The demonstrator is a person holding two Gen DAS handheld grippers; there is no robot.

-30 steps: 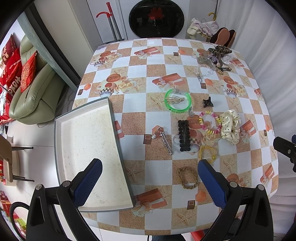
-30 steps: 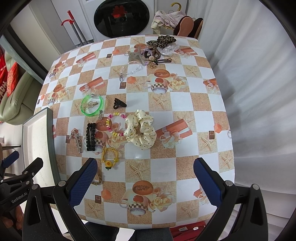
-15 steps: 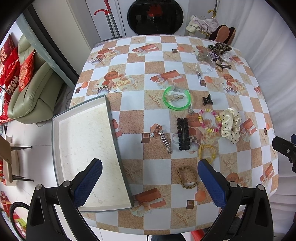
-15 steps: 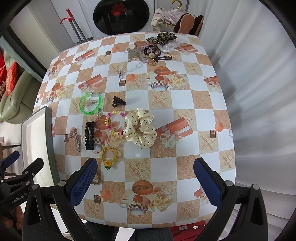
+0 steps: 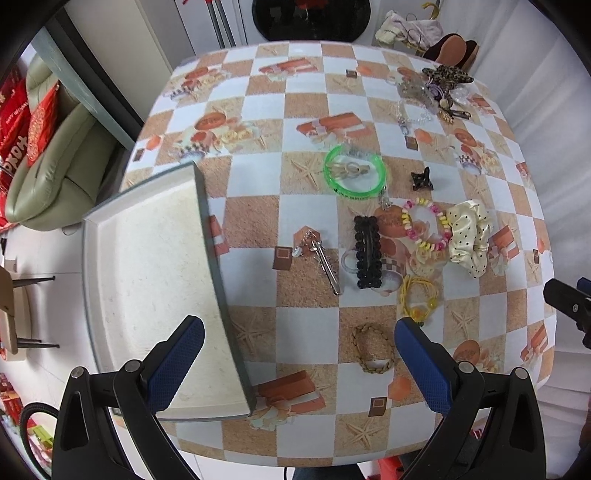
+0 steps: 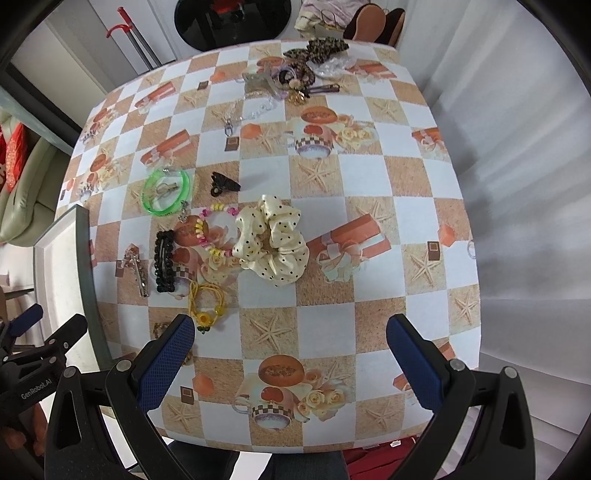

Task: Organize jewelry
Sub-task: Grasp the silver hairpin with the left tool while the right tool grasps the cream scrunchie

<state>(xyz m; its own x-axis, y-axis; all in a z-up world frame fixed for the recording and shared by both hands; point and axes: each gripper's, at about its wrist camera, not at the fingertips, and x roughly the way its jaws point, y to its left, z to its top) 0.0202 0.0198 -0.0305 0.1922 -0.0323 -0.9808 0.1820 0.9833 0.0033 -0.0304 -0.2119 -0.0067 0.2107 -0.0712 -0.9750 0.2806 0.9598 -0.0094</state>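
Observation:
Jewelry lies scattered on a checkered tablecloth: a green bangle (image 5: 354,172), a black beaded clip (image 5: 367,252), a silver clip (image 5: 325,260), a coloured bead bracelet (image 5: 426,223), a cream polka-dot scrunchie (image 6: 273,240), a yellow flower tie (image 6: 207,301) and a braided tan bracelet (image 5: 373,347). A grey tray (image 5: 155,280) sits empty at the table's left edge. My left gripper (image 5: 299,356) hovers open above the near edge, between tray and braided bracelet. My right gripper (image 6: 290,354) hovers open over the near right part, holding nothing.
A second heap of hair ties, a leopard bow (image 6: 317,50) and clips lies at the far edge. A small black claw clip (image 6: 223,184) sits mid-table. A green sofa (image 5: 55,155) stands left, a washing machine (image 6: 232,20) behind, white curtain (image 6: 517,147) right.
Both grippers have moved slightly forward and lower over the table, so the items look larger. Both stay open and nothing on the table has shifted.

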